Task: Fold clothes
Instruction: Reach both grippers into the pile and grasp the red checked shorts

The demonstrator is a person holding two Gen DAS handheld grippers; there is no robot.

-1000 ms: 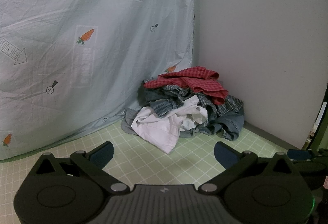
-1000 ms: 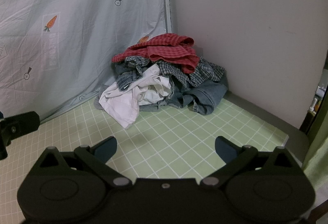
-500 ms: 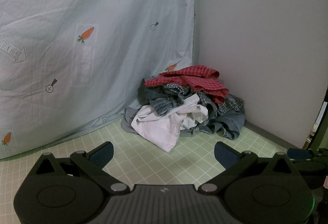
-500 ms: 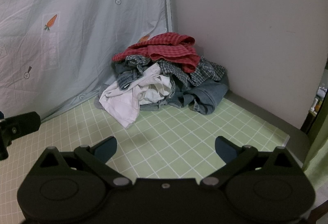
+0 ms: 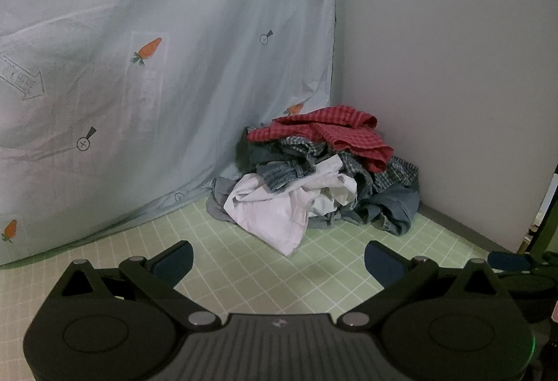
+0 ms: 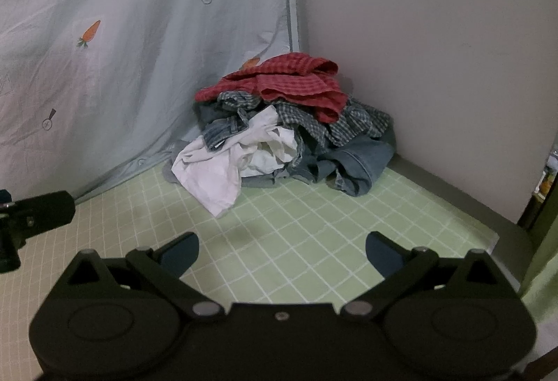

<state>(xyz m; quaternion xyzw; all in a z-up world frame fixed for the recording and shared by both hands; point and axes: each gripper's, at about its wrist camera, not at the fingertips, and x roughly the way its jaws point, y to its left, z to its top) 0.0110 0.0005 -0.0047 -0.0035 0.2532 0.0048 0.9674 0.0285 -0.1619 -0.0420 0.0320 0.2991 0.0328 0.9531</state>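
A heap of crumpled clothes lies in the far corner of the green checked mat. A red checked garment tops it, with grey plaid and denim pieces beneath. A white shirt spills toward me at the front. My left gripper stands open above the mat, well short of the heap, with nothing between its fingers. Likewise my right gripper is open and empty, short of the white shirt. Part of the left gripper shows at the left edge of the right wrist view.
A pale blue sheet printed with carrots hangs as the left backdrop. A plain wall closes the right side. The green checked mat stretches between the grippers and the heap, and its right edge meets a grey floor strip.
Both views have shifted slightly; the heap sits a little lower in the left wrist view. The clothes have not moved and both grippers stay open.
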